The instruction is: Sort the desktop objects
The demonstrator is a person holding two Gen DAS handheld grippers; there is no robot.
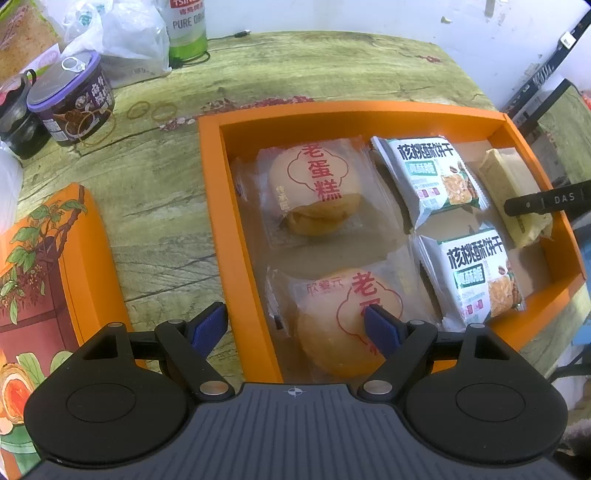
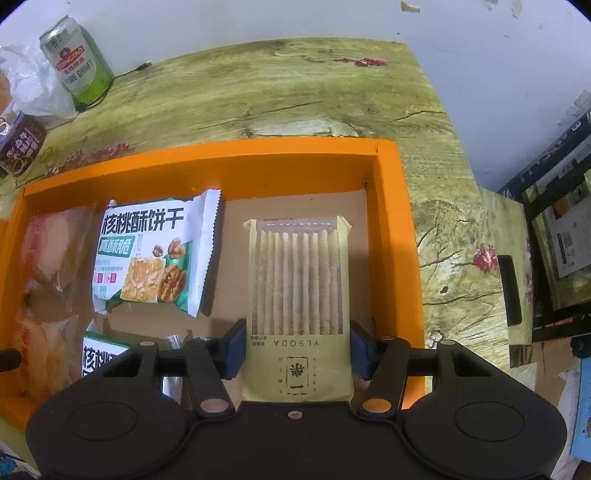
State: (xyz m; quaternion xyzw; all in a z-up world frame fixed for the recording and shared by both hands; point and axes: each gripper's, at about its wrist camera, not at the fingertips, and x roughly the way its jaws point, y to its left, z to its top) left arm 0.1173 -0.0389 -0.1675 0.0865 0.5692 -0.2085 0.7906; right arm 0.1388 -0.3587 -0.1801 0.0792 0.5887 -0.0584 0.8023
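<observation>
Between the blue pads of the right gripper (image 2: 297,350) sits one pale yellow pack of soda crackers (image 2: 297,280), lying flat in the right end of the orange box (image 2: 406,236). Both pads press against the pack's long sides near its printed end, so the fingers are clamped on it, and the rest of the pack stretches forward beyond the fingertips.

To the left of those fingers lie two white-and-green walnut biscuit packs (image 2: 155,258), one ahead and one nearer, the nearer partly hidden behind the gripper body. Farther left are two clear-wrapped egg cakes (image 2: 48,251), one beyond the other.

The left gripper (image 1: 295,328) hangs with its fingers spread and nothing between them. Its right pad (image 1: 380,328) is over the nearer egg cake (image 1: 332,325), while its left pad is over the table (image 1: 159,206) outside the box wall. Whether the right pad touches the wrapper cannot be told.

Left of the left fingers lies one orange lid (image 1: 44,266) with a painted branch. Far ahead of them stand one purple-lidded tub (image 1: 74,99) and one green can (image 1: 186,29).
</observation>
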